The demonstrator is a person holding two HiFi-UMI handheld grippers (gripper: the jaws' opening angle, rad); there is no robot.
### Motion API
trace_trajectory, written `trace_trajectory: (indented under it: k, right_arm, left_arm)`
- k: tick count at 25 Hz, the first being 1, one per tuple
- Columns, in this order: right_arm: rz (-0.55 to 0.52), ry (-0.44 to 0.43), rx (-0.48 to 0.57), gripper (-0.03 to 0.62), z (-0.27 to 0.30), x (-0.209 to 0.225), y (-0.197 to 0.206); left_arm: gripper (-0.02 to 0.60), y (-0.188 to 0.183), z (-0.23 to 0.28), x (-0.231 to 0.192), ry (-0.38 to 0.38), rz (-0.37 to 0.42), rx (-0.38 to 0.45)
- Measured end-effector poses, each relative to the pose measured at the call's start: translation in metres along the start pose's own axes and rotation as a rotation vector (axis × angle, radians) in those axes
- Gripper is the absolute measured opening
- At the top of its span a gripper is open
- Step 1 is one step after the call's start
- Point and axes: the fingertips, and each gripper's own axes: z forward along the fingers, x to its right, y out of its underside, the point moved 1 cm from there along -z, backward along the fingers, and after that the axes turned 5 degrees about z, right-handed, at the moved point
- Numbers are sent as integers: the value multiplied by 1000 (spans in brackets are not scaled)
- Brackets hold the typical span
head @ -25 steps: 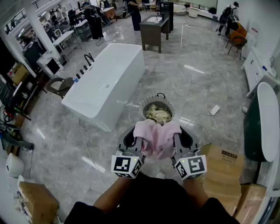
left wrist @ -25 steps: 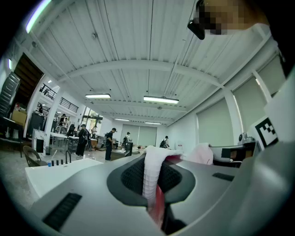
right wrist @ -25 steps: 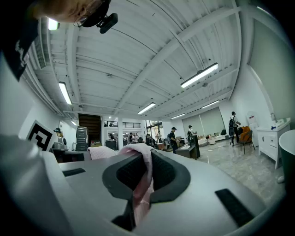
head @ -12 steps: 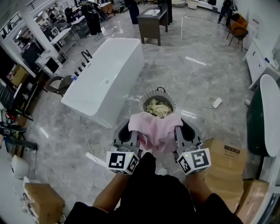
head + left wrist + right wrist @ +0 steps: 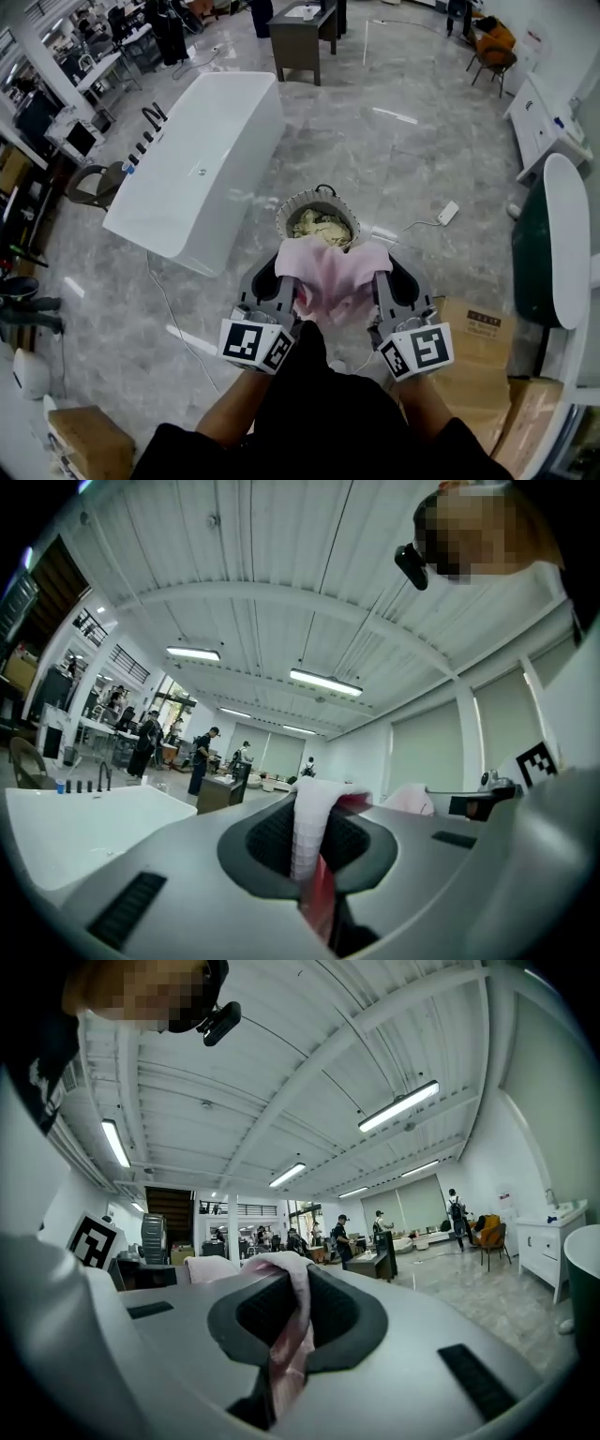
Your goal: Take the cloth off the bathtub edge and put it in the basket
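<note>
Nearest, the left hand-held gripper (image 5: pixel 284 289) and right hand-held gripper (image 5: pixel 380 286) are each clamped on an edge of the pink cloth (image 5: pixel 333 272) — it hangs spread between them above the floor. Just beyond stands the round basket (image 5: pixel 280 217), holding crumpled pale fabric; farther left — the white bathtub (image 5: pixel 202 155).

I am looking down at a grey marble floor (image 5: pixel 403 169), and long white ceiling lights (image 5: pixel 323 682) are glowing above. A dark cabinet (image 5: pixel 296 49) is standing at 12 o'clock, an orange chair (image 5: pixel 494 56) is sitting at 1 o'clock, and brown cardboard boxes (image 5: pixel 469 375) are lying at 4 o'clock.
</note>
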Motion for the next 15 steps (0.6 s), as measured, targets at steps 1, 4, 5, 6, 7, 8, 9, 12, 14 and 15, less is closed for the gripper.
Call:
trace_trajectory:
  k: [1,4,5,6,7,8,9,12,14,15]
  right_arm:
    - [6,6,-1,44,8,4,-1]
    - [51,21,8,44,33,17,-6]
    - [58,23,13,44,41,19,-9]
    - [54,22,16,44,50,20,-12]
    - [45,21,16,44,59,21,-14]
    - [35,22,17,44,69,21,-16]
    - [27,28,21,44,78,21,-18]
    - [20,68,51,44,99,26,-25]
    - [21,84,65,44,111,31,-30]
    - [18,87,68,44,119,33,-32]
  left_arm:
    - [39,0,10,-2,22,3,1]
    - [40,-2,41,-5,71,19,-1]
    - [40,-4,50,-7,86,18,2]
    - [39,-6,59,-10,99,12,6]
    - [40,-9,68,-15,110,5,10]
    - [39,-11,77,-21,120,-3,13]
    - [39,-13,85,-28,130,-10,14]
    - [38,-11,104,-47,149,-25,-2]
    - [38,-10,114,-58,151,-36,-10]
    - [38,-12,119,-64,151,-40,-7]
